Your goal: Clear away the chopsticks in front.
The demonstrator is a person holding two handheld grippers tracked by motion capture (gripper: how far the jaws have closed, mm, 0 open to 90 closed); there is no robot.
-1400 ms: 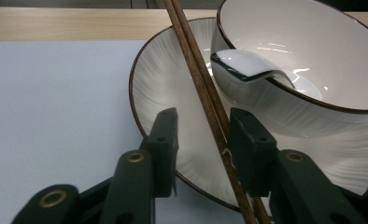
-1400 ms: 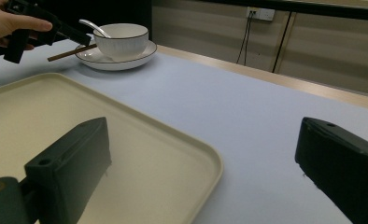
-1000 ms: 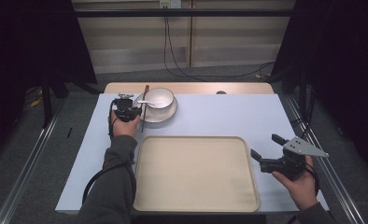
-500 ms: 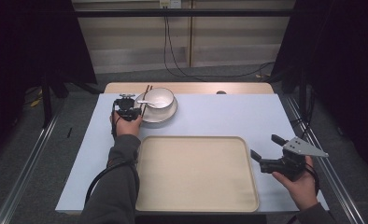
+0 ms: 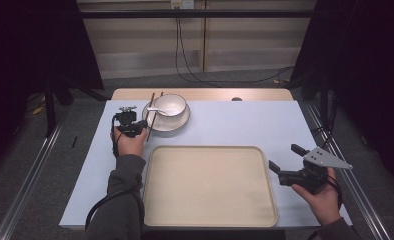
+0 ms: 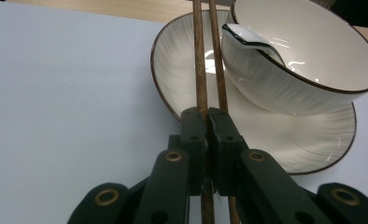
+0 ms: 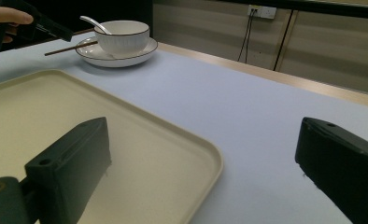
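Chopsticks (image 6: 205, 70): two brown wooden sticks, side by side, pinched near their near ends between the pads of the left gripper (image 6: 208, 121). The jaws have just been closing and now stand together on the pair, sticks between them. From the grip the sticks run straight ahead, away from the gripper, across the left part of the plate (image 6: 173, 70) and past its far rim. In the high view the chopsticks (image 5: 150, 115) lie along the plate's left edge, with the left gripper (image 5: 134, 131) at their near end.

Just right of the sticks, ahead of the jaws: white bowl (image 6: 313, 60) with a thin dark rim, seated on the plate. A white spoon (image 6: 252, 39) rests in the bowl, its handle hanging over the rim toward the chopsticks. Whether the sticks touch the bowl wall, cannot tell.

Left hand (image 5: 130, 145) wraps the gripper from behind; grey sleeve (image 5: 120, 195) trails back to the near table edge.

Beige tray (image 5: 210, 220) sits nearer than the plate, beside and below the left hand, on the pale blue tabletop (image 5: 245, 122).

Right gripper (image 5: 286, 161): well apart from the chopsticks, past the tray's right edge, held in the right hand (image 5: 322, 197). Jaws wide apart, nothing between them; the right gripper view shows the tray corner (image 7: 191, 154) under the gap.
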